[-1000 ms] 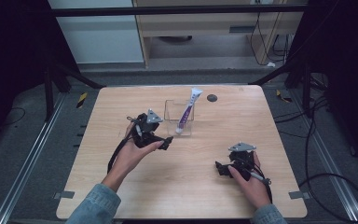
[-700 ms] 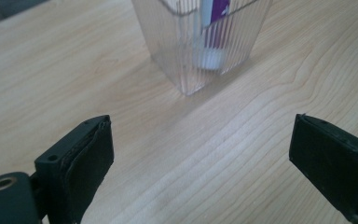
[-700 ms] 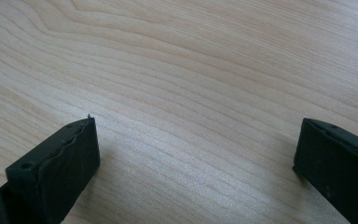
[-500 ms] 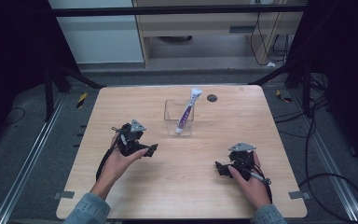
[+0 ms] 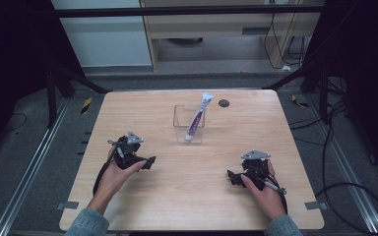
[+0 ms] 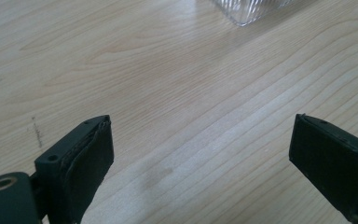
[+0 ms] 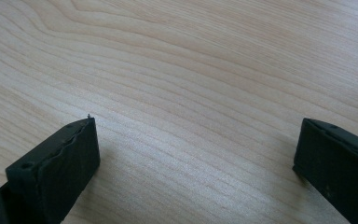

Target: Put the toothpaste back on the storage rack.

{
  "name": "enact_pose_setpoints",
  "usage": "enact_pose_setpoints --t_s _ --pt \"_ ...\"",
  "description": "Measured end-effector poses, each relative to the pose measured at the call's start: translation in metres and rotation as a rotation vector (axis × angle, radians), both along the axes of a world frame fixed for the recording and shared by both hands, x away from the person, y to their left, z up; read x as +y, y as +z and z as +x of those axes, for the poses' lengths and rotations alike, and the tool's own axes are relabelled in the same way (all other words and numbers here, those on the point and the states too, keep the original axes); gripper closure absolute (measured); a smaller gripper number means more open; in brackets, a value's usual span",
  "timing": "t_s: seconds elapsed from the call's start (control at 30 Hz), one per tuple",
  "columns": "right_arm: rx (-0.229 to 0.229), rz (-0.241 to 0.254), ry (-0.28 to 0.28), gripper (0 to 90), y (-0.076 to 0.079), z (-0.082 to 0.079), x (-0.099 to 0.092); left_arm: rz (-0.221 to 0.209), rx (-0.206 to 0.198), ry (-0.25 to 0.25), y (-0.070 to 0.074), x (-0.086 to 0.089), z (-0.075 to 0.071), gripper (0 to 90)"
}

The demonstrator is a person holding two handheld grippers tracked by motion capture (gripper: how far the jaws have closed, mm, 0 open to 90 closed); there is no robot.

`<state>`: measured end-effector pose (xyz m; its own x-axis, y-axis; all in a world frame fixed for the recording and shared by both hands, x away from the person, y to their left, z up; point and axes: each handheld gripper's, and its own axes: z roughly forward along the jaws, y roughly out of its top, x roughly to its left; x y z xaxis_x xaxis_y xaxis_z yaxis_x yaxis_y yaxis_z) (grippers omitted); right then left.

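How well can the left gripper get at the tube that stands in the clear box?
Probably yes. The left gripper is open, holds nothing, and bare table lies between it and the clear box. The tube leans out above the rim.

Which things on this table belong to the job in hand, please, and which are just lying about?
Job in hand: toothpaste tube, clear plastic container, left gripper, right gripper.
Lying about: small dark disc near the table's far edge.
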<state>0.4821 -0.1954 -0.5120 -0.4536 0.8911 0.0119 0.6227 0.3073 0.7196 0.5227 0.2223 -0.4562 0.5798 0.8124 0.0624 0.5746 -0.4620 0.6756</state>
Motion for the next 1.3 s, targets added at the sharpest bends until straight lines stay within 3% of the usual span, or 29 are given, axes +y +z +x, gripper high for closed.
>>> enact_pose_setpoints --t_s 0.83,1.03,1.3 --pt "0.0 0.001 0.0 0.4 0.0 0.0 0.0 0.028 0.011 0.115 -0.032 0.039 0.027 5.7" --pt "0.0 0.001 0.0 0.3 0.0 0.0 0.0 0.028 0.003 0.169 -0.04 0.053 0.035 5.6" --pt "-0.001 -0.001 0.0 0.4 0.0 0.0 0.0 -0.029 0.004 0.19 -0.046 0.063 0.042 4.6"
